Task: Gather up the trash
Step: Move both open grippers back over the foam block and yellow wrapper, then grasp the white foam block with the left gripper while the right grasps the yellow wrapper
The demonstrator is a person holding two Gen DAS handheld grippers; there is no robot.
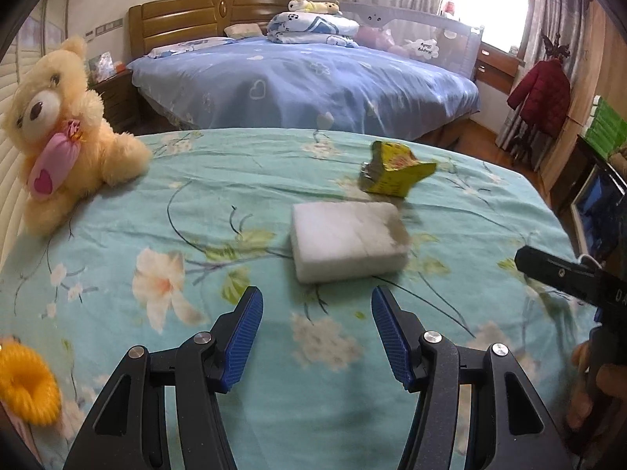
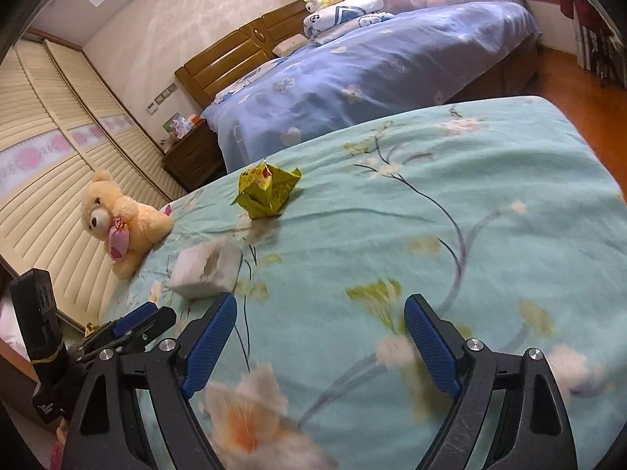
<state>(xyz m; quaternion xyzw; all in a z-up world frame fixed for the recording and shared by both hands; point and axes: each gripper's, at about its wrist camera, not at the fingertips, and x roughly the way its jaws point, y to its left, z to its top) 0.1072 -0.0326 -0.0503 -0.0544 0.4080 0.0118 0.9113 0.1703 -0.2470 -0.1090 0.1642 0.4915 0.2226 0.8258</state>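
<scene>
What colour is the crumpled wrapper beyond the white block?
The crumpled wrapper is yellow with red print, clearest in the right wrist view.

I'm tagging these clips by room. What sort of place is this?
A bedroom, most likely: a made bed with a wooden headboard, a nightstand beside it, and a teddy bear on a floral sheet.

Print on the yellow wrapper [image 2: 267, 192] and the distant white cushion [image 1: 424, 47] is unreadable.
</scene>
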